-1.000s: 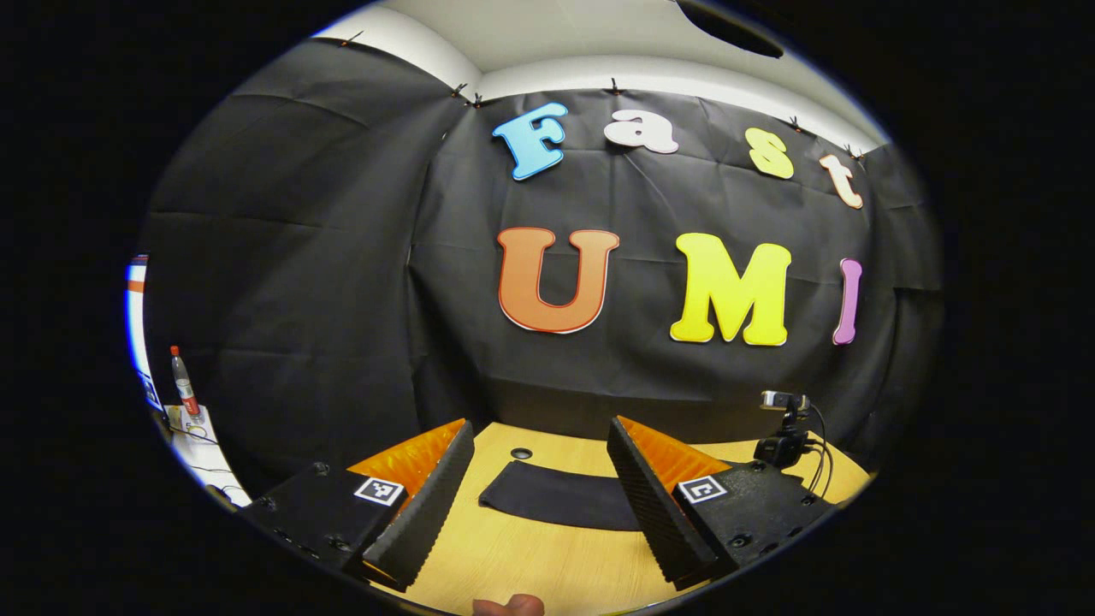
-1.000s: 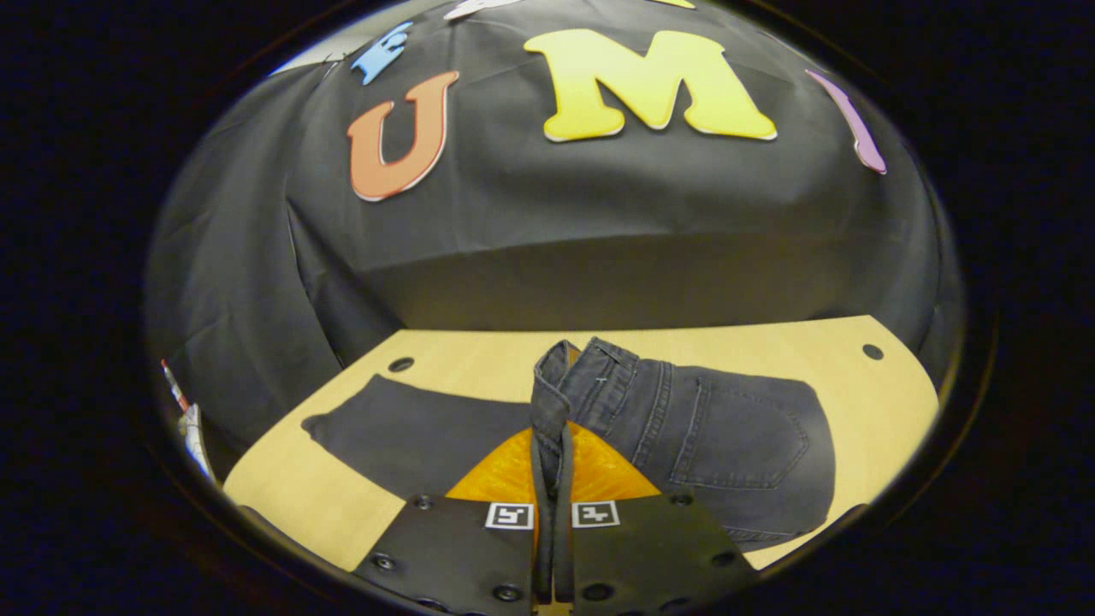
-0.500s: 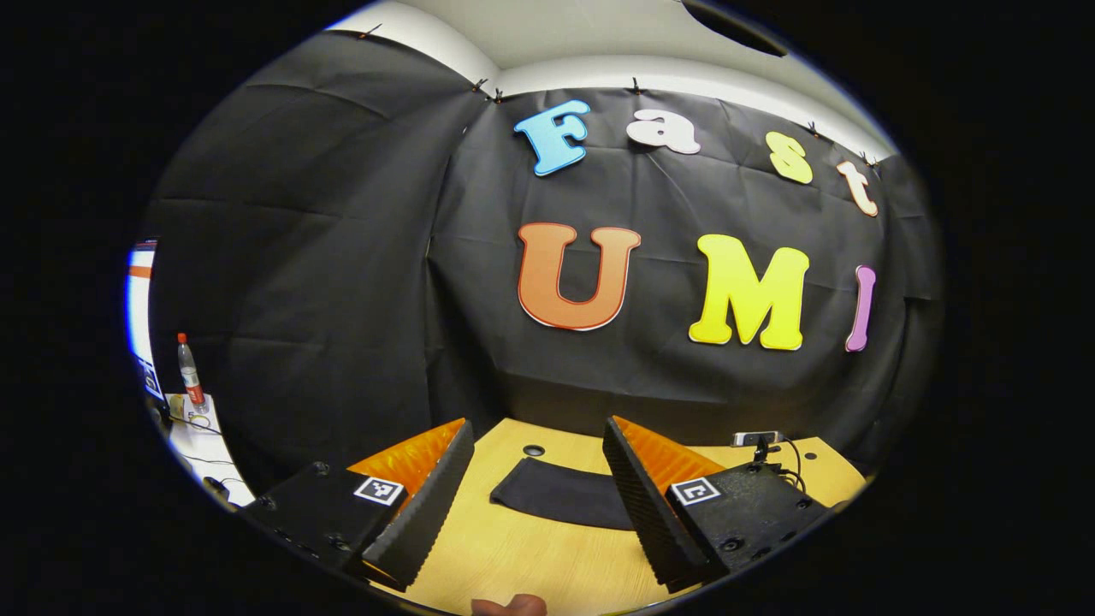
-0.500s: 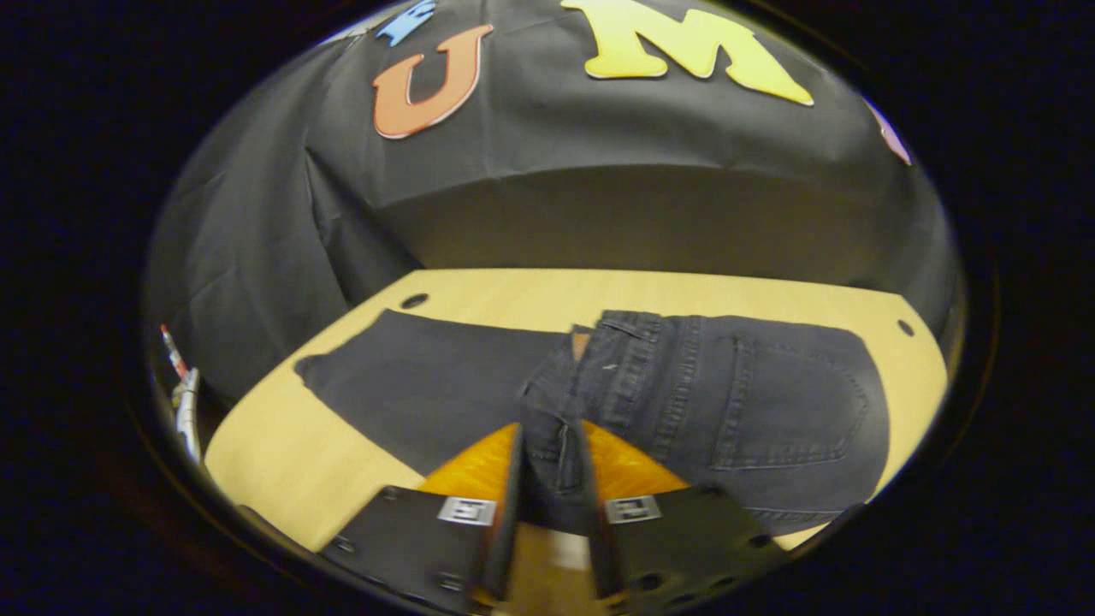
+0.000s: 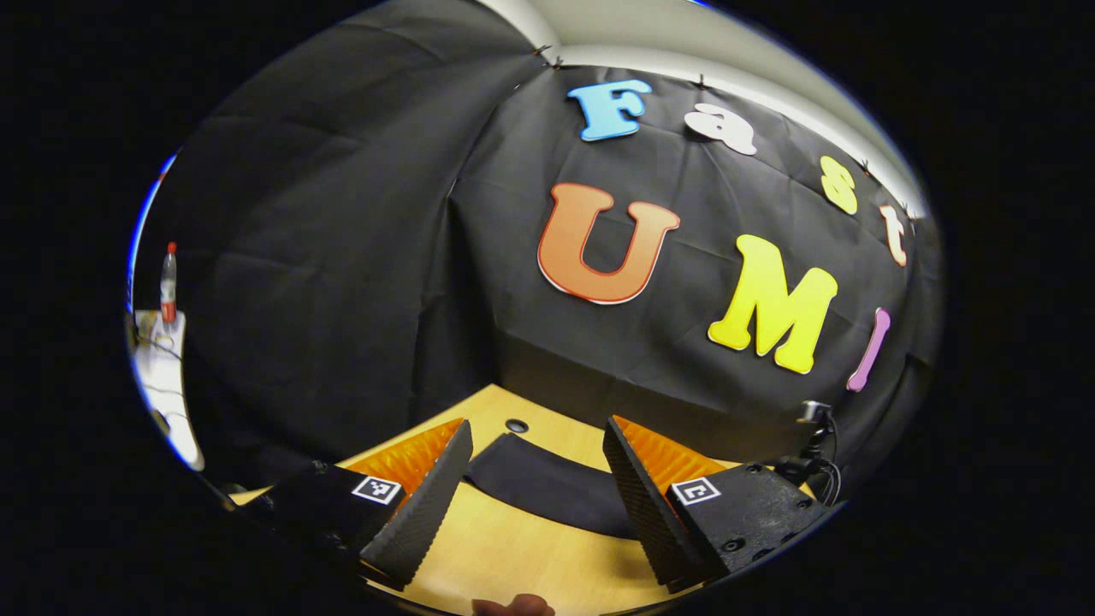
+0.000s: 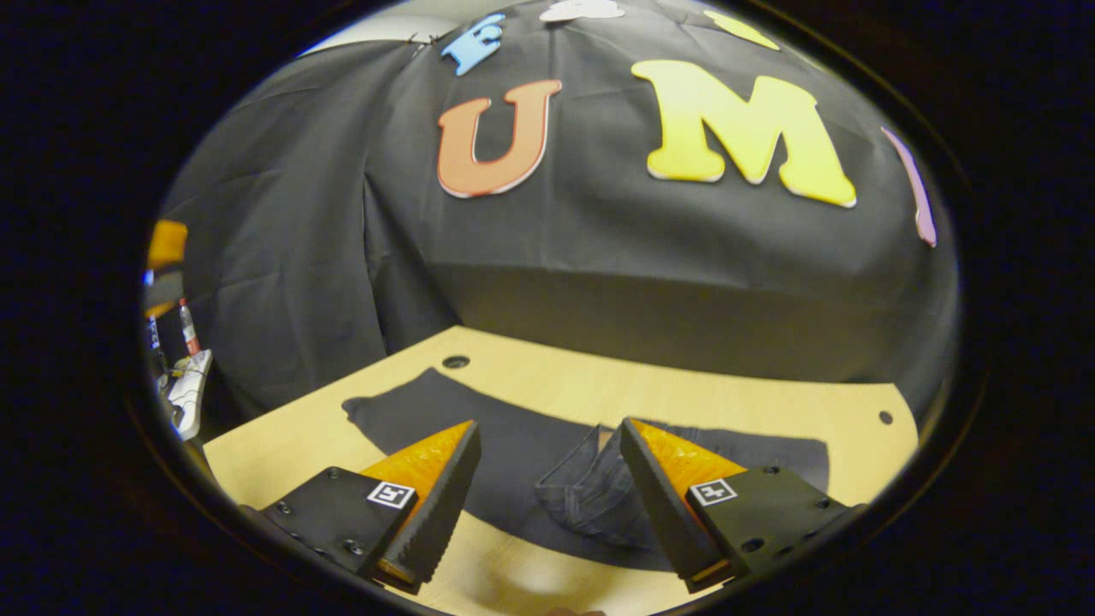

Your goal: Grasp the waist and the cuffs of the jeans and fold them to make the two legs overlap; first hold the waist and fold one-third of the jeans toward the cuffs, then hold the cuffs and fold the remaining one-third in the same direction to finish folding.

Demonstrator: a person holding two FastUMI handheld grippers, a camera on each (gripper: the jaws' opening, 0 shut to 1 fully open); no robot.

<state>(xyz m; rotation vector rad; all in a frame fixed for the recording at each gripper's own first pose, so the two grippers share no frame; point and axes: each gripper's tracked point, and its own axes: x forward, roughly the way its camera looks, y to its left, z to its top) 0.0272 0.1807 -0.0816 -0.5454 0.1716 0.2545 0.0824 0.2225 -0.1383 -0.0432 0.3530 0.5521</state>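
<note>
Jeans [image 6: 547, 462] lie flat on the bench [image 6: 684, 393], waist bunched between the right gripper [image 6: 547, 513] fingers, untouched. Right gripper spread wide, holding nothing. Left gripper [image 5: 535, 505] also wide and empty, over the cuff end [image 5: 530, 479].

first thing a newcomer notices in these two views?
Probably the dark jeans lying on the light wooden table, waist folded over onto the legs in the right gripper view. Next, both grippers hang open above it: the right gripper over the waist, the left gripper over the cuff end.
</note>
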